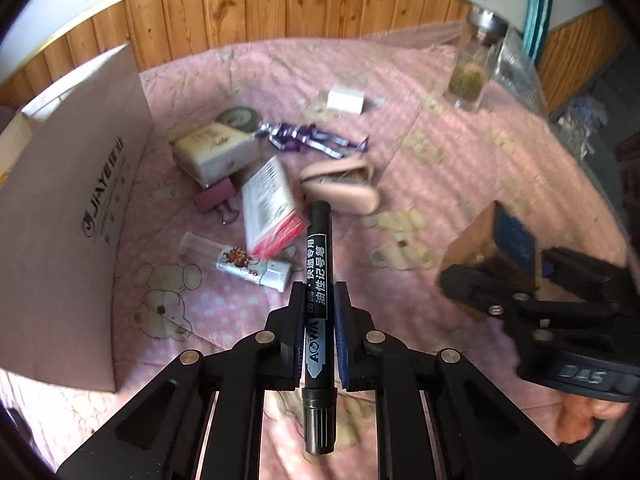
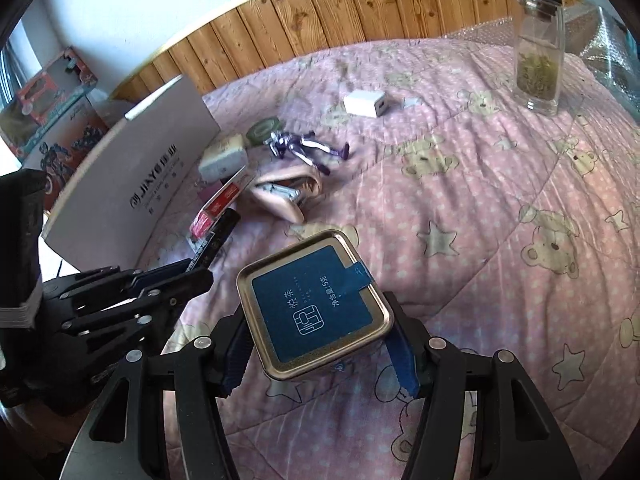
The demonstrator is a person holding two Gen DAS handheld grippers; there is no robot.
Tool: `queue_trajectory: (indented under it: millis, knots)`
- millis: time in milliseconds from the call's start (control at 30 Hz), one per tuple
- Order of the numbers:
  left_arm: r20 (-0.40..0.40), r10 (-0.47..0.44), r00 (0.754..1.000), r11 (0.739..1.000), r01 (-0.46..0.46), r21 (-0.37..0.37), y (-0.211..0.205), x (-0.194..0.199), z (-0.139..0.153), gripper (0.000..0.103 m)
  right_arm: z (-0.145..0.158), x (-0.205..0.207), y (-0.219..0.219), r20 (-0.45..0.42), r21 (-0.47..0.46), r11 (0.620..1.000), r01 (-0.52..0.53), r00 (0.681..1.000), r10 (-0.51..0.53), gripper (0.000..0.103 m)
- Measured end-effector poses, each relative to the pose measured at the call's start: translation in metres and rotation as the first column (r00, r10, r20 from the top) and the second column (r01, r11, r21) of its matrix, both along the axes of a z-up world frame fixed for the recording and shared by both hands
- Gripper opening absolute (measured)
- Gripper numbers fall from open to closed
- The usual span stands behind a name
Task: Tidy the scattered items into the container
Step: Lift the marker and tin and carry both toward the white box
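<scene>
My left gripper point(image 1: 319, 292) is shut on a black marker point(image 1: 318, 264) that lies lengthwise between the pads, its cap end pointing away. It hangs over the pink quilt, to the right of the cardboard box point(image 1: 72, 208). In the right wrist view the left gripper point(image 2: 176, 276) shows at the left with the marker point(image 2: 216, 236). My right gripper point(image 2: 318, 332) is shut on a square gold tin with a blue label point(image 2: 316, 312), held tilted above the quilt. The tin point(image 1: 508, 240) is also visible at the right of the left wrist view.
On the quilt near the box lie a white case point(image 1: 212, 152), a tape roll point(image 1: 238, 117), a purple figure point(image 1: 308, 140), a pink pouch point(image 1: 344, 188), a pink binder clip point(image 1: 214, 197), a red-and-white packet point(image 1: 268, 204) and a tube point(image 1: 252, 266). A white charger point(image 2: 366, 105) and a glass jar point(image 2: 538, 56) stand farther back.
</scene>
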State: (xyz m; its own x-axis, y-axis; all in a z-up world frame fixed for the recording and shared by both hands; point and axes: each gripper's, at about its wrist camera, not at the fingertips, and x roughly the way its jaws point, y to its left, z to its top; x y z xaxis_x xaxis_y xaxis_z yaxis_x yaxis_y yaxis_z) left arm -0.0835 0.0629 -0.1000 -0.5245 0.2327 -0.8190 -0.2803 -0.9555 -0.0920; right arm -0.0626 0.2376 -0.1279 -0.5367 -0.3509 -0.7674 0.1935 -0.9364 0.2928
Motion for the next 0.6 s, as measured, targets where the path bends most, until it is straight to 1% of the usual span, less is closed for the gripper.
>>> queue_trajectory:
  millis: [133,300,400,500,600]
  knots:
    - [-0.013,0.015,1.0,0.999,-0.014,0.048,-0.008,0.008,0.018,0.013,0.01,0.005,-0.002,-0.026,-0.015,1.0,-0.013,1.0,0.013,0.06]
    - [-0.037,0.054,0.998,0.995,-0.051,0.081,-0.02,0.016,0.04,0.013,0.023,0.013,-0.006,-0.055,-0.036,0.999,-0.029,0.998,0.027,0.06]
    - [-0.057,0.079,0.995,0.993,-0.073,0.093,-0.027,0.021,0.052,0.013,0.033,0.02,-0.008,-0.071,-0.056,0.998,-0.041,0.997,0.037,0.06]
    - [-0.083,0.095,0.992,0.992,-0.087,0.093,-0.033,0.026,0.063,0.013,0.042,0.029,-0.013,-0.086,-0.06,0.997,-0.054,0.995,0.049,0.06]
    - [-0.099,0.104,0.99,0.99,-0.093,0.109,-0.038,0.03,0.072,0.013,0.052,0.038,-0.02,-0.099,-0.05,0.996,-0.068,0.993,0.062,0.06]
